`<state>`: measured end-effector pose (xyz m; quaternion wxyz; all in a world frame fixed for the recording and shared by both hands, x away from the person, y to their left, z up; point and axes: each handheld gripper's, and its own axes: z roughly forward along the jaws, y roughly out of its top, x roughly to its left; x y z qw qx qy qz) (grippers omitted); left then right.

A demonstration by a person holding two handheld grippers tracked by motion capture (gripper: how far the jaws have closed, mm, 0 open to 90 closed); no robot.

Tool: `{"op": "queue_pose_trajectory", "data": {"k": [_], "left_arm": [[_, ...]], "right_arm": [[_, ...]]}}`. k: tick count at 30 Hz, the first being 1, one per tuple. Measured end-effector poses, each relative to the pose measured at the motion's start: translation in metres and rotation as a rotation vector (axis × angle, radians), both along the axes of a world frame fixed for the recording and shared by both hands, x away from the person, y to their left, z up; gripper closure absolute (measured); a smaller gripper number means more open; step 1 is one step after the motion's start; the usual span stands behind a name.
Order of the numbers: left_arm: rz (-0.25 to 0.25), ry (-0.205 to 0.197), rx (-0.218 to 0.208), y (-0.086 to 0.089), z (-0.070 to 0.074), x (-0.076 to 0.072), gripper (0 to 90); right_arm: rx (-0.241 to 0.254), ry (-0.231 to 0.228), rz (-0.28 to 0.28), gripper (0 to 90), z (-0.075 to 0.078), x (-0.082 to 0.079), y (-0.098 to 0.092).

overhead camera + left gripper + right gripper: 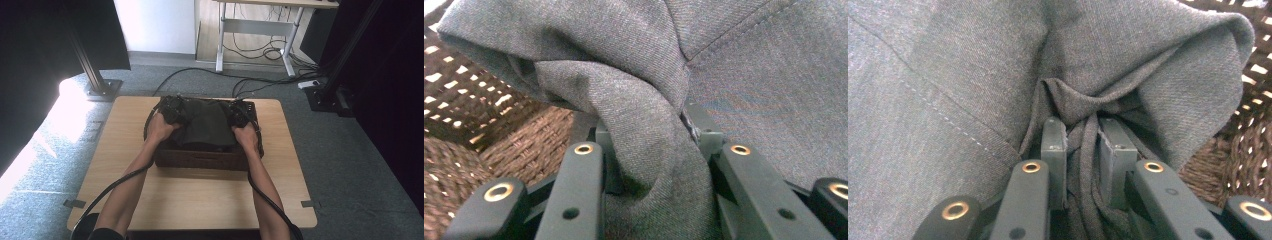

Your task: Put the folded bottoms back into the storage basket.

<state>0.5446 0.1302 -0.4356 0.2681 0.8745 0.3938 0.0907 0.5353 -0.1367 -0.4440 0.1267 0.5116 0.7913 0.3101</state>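
Each hand-held gripper, left (172, 111) and right (239, 114), is clamped on a bunched side of the grey garment (206, 125), spreading it so it sits flat in the wicker basket (200, 159) on the bench (200, 195)

Bare forearms, no sleeves. Left gripper (172, 111) and right gripper (238, 114): black, thick black cables trailing to frame bottom. Black jaw links with brass-ringed screw holes, grey pads (1054, 150).

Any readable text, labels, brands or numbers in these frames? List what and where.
None. The grey cloth shows only weave and a stitched seam, no tag or print. The wicker basket, the wooden table and the black bodies of the left gripper and the right gripper carry no lettering. The small white object on the floor is too small to read.
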Motion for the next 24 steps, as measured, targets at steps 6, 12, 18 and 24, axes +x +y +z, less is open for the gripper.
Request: {"op": "queue_pose_trajectory", "data": {"k": [6,12,18,24], "left_arm": [[0.008,0.022,0.020,-0.001,-0.007,0.001,64.9],[0.033,0.018,0.126,-0.007,-0.012,0.001,50.9],[0.109,-0.003,0.142,-0.004,-0.008,0.000,40.5],[0.115,-0.036,0.112,0.008,0.007,-0.004,36.8]], "right_arm": [[0.002,0.022,-0.015,72.8,-0.009,0.000,-0.001],[-0.046,0.026,-0.049,61.3,-0.013,-0.002,-0.003],[-0.020,0.005,-0.080,49.5,-0.010,-0.006,-0.010],[-0.008,-0.038,-0.071,42.4,0.003,-0.012,-0.017]]}}
